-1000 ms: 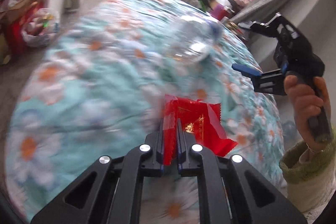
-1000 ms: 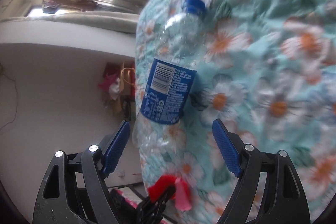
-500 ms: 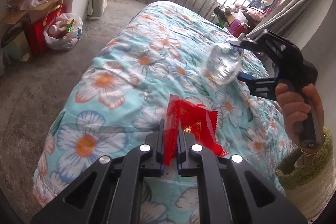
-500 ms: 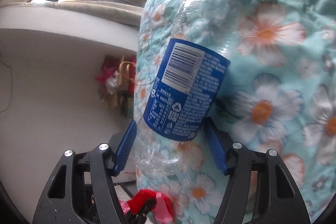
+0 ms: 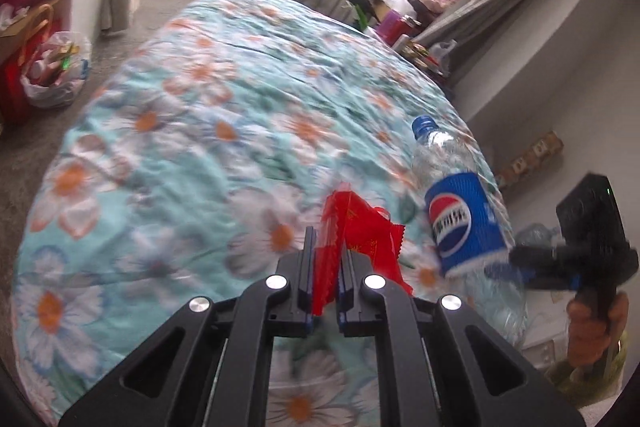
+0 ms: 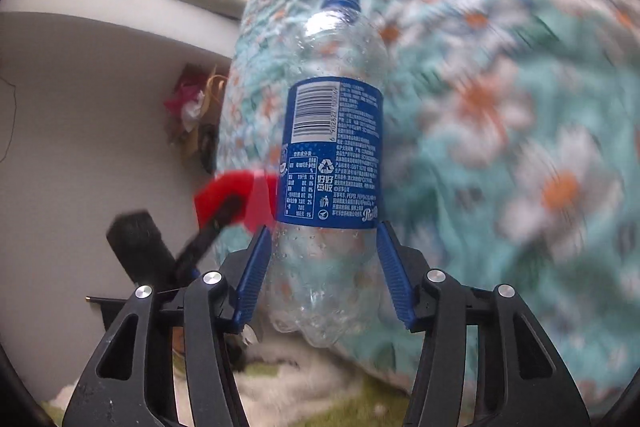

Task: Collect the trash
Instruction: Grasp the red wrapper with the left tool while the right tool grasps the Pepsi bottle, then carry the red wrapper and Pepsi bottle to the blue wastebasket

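Two pieces of trash are in hand above a flowered bed point(image 5: 192, 131): the left gripper point(image 5: 325, 279) pinches one red wrapper point(image 5: 360, 227) between nearly closed fingers, while the right gripper point(image 6: 324, 267), whose jaws have just been closing, clasps one empty plastic bottle point(image 6: 332, 147) at its base. The pickup looks done; next, by this reading, both must be carried to a bin, perhaps the bag point(image 5: 54, 71) on the floor.

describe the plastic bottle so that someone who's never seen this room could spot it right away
Start at the bed with the turquoise daisy-print cover. Just above its near edge, the plastic bottle is clamped at its lower body in the right tongs, whose jaws have just been closing on it. It is clear and empty-looking, with a blue cap and blue label, unlike the flat red wrapper pinched in the left tongs beside it.
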A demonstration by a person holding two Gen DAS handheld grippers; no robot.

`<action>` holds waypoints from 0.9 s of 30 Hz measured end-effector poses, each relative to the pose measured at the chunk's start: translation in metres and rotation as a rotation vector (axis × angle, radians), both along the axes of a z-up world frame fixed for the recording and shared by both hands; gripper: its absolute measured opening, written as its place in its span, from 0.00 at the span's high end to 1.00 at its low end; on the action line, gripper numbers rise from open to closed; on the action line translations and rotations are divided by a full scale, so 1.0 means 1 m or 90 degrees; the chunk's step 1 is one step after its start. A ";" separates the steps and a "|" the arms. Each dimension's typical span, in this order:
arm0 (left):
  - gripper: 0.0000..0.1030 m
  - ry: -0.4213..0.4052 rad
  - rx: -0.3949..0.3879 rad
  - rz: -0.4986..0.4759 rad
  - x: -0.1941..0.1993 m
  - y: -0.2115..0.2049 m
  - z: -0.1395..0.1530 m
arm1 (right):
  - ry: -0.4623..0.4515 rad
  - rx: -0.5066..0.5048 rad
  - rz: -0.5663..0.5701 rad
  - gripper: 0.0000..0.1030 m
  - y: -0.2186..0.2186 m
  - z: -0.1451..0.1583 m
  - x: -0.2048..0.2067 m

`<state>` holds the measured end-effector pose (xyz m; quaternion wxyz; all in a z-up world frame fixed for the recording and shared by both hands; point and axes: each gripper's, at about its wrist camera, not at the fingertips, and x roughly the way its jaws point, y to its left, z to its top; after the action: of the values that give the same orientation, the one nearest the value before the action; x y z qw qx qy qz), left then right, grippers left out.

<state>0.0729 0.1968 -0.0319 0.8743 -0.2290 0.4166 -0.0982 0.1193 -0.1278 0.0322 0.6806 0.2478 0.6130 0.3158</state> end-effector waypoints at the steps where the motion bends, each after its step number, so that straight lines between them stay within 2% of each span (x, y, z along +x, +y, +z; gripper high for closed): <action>1: 0.93 0.000 -0.001 -0.013 0.002 -0.006 0.000 | 0.004 -0.001 -0.008 0.52 -0.006 0.000 -0.009; 6: 0.93 0.008 0.002 -0.071 0.011 -0.031 -0.004 | -0.025 0.008 -0.066 0.46 -0.029 0.013 -0.030; 11: 0.93 0.003 0.017 -0.100 0.018 -0.046 -0.003 | -0.046 0.023 -0.110 0.37 -0.029 0.013 -0.013; 15: 0.93 0.006 0.024 -0.106 0.024 -0.049 -0.003 | -0.039 0.015 -0.108 0.37 -0.007 0.001 0.007; 23: 0.93 0.021 0.038 -0.107 0.026 -0.049 -0.006 | 0.001 0.056 -0.104 0.37 0.016 -0.029 0.025; 27: 0.93 0.023 0.055 -0.111 0.030 -0.054 -0.002 | 0.015 0.079 -0.106 0.44 0.011 -0.037 0.025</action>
<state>0.1025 0.1425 -0.0337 0.8639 -0.1557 0.4545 -0.1514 0.1447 -0.1166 -0.0045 0.6805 0.3432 0.5777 0.2923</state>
